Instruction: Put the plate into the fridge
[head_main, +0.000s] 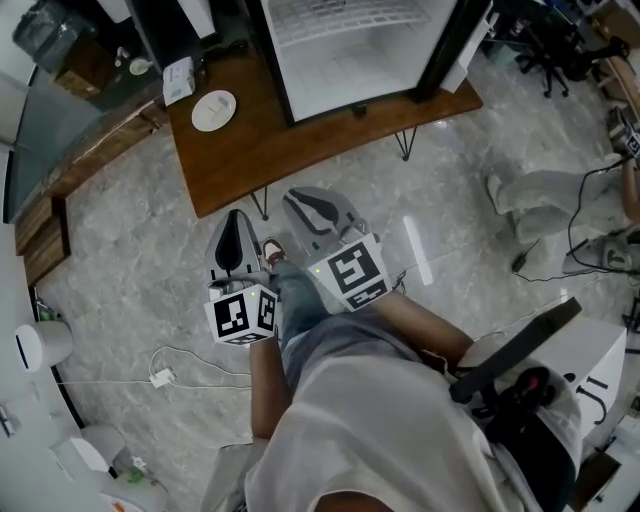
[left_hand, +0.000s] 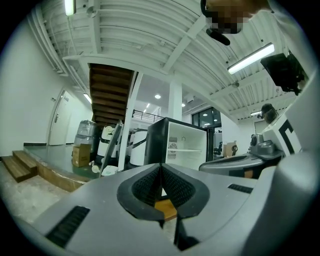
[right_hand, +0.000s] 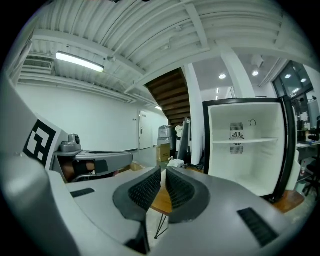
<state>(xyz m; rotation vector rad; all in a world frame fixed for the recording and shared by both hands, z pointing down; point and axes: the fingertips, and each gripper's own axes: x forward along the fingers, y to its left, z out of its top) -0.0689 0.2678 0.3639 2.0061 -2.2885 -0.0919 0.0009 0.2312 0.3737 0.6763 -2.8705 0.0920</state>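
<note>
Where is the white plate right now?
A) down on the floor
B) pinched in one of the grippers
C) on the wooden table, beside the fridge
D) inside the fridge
C: in the head view the plate lies flat on the wooden table, off to the left of the open fridge, not inside it.

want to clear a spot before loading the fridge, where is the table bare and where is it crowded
The wooden table is bare along its front edge, from the plate across to the open fridge. The fridge's visible inside looks empty. Tightest is the table's back left corner, where a white box sits near the plate.
</note>
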